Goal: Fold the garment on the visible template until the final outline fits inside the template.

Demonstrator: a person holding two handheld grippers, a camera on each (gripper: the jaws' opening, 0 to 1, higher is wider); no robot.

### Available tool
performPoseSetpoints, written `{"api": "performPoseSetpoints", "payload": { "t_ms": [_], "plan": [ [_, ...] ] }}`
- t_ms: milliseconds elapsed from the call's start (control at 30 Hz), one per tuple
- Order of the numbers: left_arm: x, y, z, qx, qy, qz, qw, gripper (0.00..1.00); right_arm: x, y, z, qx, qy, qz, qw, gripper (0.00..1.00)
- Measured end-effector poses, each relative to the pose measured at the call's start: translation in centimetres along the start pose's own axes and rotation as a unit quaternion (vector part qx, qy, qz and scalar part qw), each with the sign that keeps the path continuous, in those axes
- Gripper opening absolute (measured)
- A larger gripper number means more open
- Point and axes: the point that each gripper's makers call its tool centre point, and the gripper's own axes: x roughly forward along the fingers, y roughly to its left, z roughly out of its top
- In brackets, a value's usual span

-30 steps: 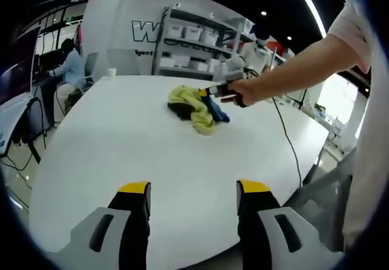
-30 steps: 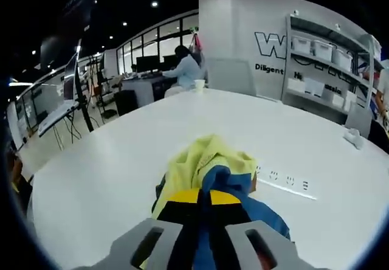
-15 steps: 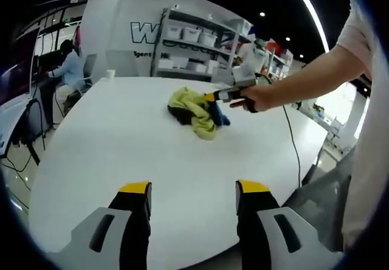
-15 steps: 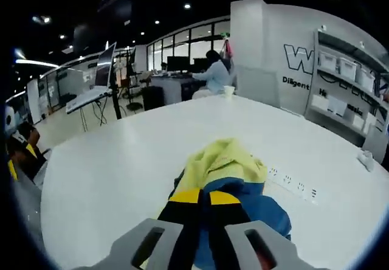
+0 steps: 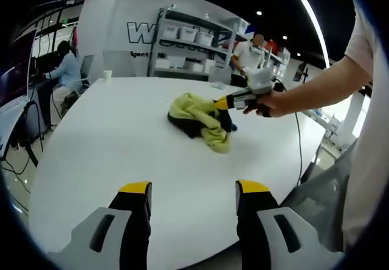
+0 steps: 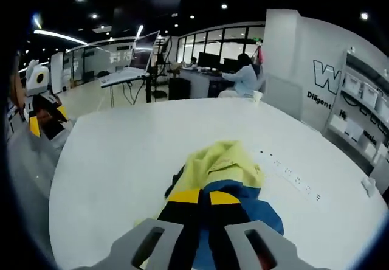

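Note:
A crumpled garment (image 5: 196, 117) in yellow, blue and black lies bunched on the white round table (image 5: 121, 142), past its middle. A hand holds my right gripper (image 5: 223, 104) against the garment's right side. In the right gripper view that gripper (image 6: 197, 196) is shut on the blue and yellow cloth (image 6: 226, 166), its jaws pressed together with fabric between them. My left gripper (image 5: 193, 188) hangs open over the table's near edge, well short of the garment, with nothing between its yellow-tipped fingers (image 5: 135, 188). It also appears small at the left edge as my left gripper (image 6: 44, 117).
A row of sockets (image 6: 290, 176) is set in the table beside the garment. A paper cup (image 5: 108, 73) stands at the far edge. Shelves with bins (image 5: 188, 45) and a seated person (image 5: 64, 69) lie beyond. A cable (image 5: 299, 154) trails from the right hand.
The right gripper, still shut on the garment, has drawn it a little to the right and nearer in the left gripper view. The right view has swung sideways. The left gripper has stayed put.

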Motion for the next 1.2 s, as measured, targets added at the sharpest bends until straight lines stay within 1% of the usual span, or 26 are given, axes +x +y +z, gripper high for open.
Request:
{"api": "performPoseSetpoints", "payload": {
  "t_ms": [100, 133, 200, 267, 300, 500, 600, 667, 700, 733, 767, 800, 867, 900, 967, 1000, 1067, 1100, 1200],
  "plan": [
    [0.0, 0.0, 0.0, 0.001, 0.001, -0.001, 1.0000, 0.53, -0.6, 1.1, -0.5, -0.014, 0.001, 0.010, 0.9999, 0.00],
    [0.0, -0.1, 0.0, 0.002, 0.000, -0.001, 1.0000, 0.53, -0.8, 1.6, -0.7, -0.036, 0.006, 0.016, 0.9992, 0.00],
    [0.0, -0.1, 0.0, 0.003, 0.001, -0.002, 1.0000, 0.53, -1.1, 2.4, -0.9, -0.038, 0.005, 0.023, 0.9990, 0.00],
    [0.0, -0.1, 0.0, 0.004, 0.002, -0.002, 1.0000, 0.53, -1.7, 3.2, -1.1, -0.056, 0.009, 0.030, 0.9979, 0.00],
    [0.0, -0.2, 0.0, 0.004, 0.002, -0.003, 1.0000, 0.53, -1.8, 3.5, -1.2, -0.058, 0.009, 0.033, 0.9977, 0.00],
    [0.1, -0.3, -0.1, 0.007, 0.005, -0.005, 1.0000, 0.53, -2.5, 5.8, -2.5, -0.085, 0.022, 0.061, 0.9943, 0.00],
    [0.1, -0.3, -0.1, 0.007, 0.006, -0.005, 0.9999, 0.53, -2.8, 6.5, -2.9, -0.078, 0.024, 0.073, 0.9940, 0.00],
    [0.1, -0.3, -0.2, 0.007, 0.007, -0.006, 0.9999, 0.53, -2.9, 6.7, -3.0, -0.060, 0.026, 0.075, 0.9951, 0.00],
    [0.1, -0.3, -0.2, 0.007, 0.007, -0.006, 0.9999, 0.53, -3.0, 6.5, -2.8, -0.057, 0.024, 0.071, 0.9956, 0.00],
    [0.1, -0.3, -0.2, 0.007, 0.007, -0.006, 0.9999, 0.53, -3.2, 6.4, -2.2, -0.030, 0.013, 0.068, 0.9972, 0.00],
    [0.1, -0.3, -0.2, 0.007, 0.007, -0.006, 0.9999, 0.53, -3.2, 6.2, -1.9, -0.015, 0.008, 0.066, 0.9976, 0.01],
    [0.1, -0.3, -0.2, 0.006, 0.007, -0.006, 0.9999, 0.53, -3.3, 5.9, -1.7, -0.018, 0.006, 0.063, 0.9978, 0.02],
    [0.1, -0.3, -0.2, 0.006, 0.008, -0.006, 0.9999, 0.53, -3.3, 5.1, -0.9, 0.031, -0.005, 0.056, 0.9979, 0.02],
    [0.1, -0.3, -0.2, 0.006, 0.008, -0.006, 0.9999, 0.53, -3.3, 4.5, -0.1, 0.061, -0.017, 0.052, 0.9966, 0.03],
    [0.1, -0.3, -0.2, 0.006, 0.008, -0.006, 0.9999, 0.53, -3.3, 2.9, 1.0, 0.056, -0.033, 0.035, 0.9973, 0.01],
    [0.1, -0.3, -0.2, 0.006, 0.008, -0.006, 0.9999, 0.53, -3.1, 2.5, 1.3, 0.072, -0.037, 0.033, 0.9962, 0.00],
    [0.1, -0.3, -0.2, 0.005, 0.009, -0.006, 0.9999, 0.53, -2.4, 1.0, 1.4, 0.078, -0.035, 0.022, 0.9961, 0.04],
    [0.1, -0.3, -0.2, 0.005, 0.009, -0.005, 0.9999, 0.53, -2.0, 0.4, 1.3, 0.090, -0.031, 0.017, 0.9953, 0.06],
    [0.1, -0.3, -0.2, 0.004, 0.008, -0.004, 0.9999, 0.53, -0.5, -1.4, 1.2, 0.116, -0.027, 0.003, 0.9928, 0.05]
  ]
}}
